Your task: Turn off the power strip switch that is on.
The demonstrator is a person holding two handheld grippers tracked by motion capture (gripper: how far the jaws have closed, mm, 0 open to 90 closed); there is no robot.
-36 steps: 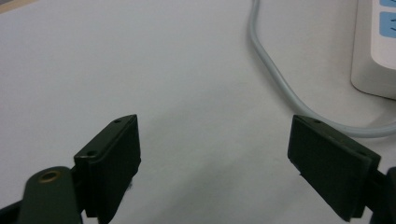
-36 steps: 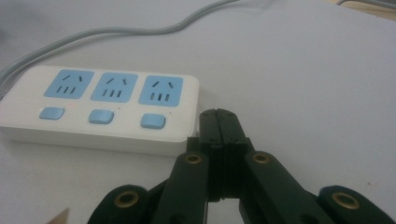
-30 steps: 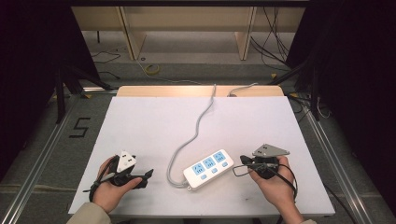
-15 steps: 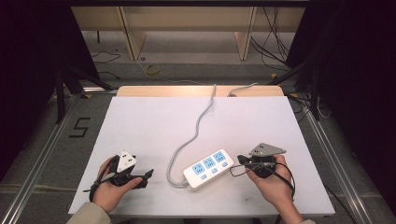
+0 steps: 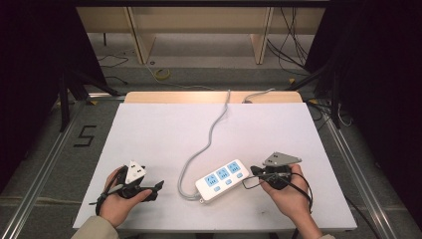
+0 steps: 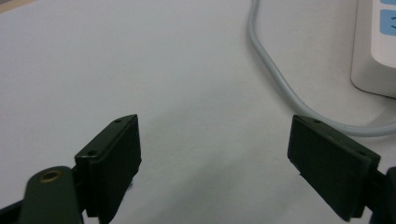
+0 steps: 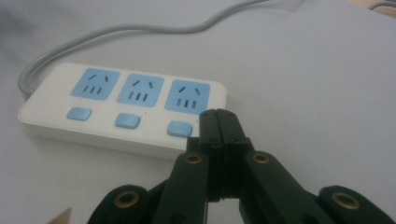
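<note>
One white table (image 5: pixel 164 134) stands before the person, and on it lies one white power strip (image 5: pixel 222 180), near the front edge, between the two hands. The strip has three blue sockets and three blue buttons; I count them in the right gripper view (image 7: pixel 126 105). One grey cable (image 5: pixel 209 137) leaves its left end, makes a loop, and runs away over the far edge of the table.

There are two grippers. The left gripper (image 5: pixel 149 188) rests on the table, well apart from the strip, and its jaws stand wide apart with nothing between them (image 6: pixel 215 163). The right gripper (image 5: pixel 254 172) has its jaws pressed together on nothing; the tips (image 7: pixel 218 122) are just beside the button at the right end of the strip, and I cannot tell if they touch it.

Compared with one second ago, the right gripper has moved only a little closer to the strip, and the left one has stayed in place.

On the floor at the left, the digit "5" (image 5: pixel 84 135) is written.
</note>
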